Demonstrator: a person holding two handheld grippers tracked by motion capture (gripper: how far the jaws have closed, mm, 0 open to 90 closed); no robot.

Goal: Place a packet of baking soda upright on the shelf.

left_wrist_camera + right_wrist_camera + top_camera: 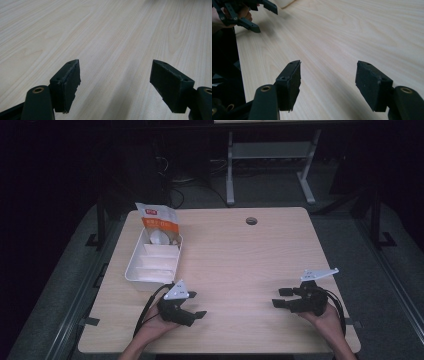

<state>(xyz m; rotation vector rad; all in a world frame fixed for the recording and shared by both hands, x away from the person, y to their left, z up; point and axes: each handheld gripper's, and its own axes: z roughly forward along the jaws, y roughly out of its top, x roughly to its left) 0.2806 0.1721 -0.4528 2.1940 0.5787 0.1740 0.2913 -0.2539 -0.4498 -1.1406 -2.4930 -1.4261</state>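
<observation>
My left gripper (196, 304) rests low over the wooden table (240, 265) near its front left, held in a hand, jaws open and pointing right. In the left gripper view the left gripper (115, 80) stands wide apart over bare wood. My right gripper (280, 297) sits near the front right, jaws open and pointing left. The right gripper view has the right gripper (328, 82) open with nothing between, and the left gripper (265, 16) in a hand at the top left. A white divided tray (131, 272) lies at the left, with an orange and white bag (159, 216) standing at its far end.
A round cable hole (251, 221) sits near the table's far edge. White packets (156, 256) lie in the tray's compartments, and a white round item (160, 237) rests by the bag. A grey desk frame (270, 155) stands on the dark floor beyond.
</observation>
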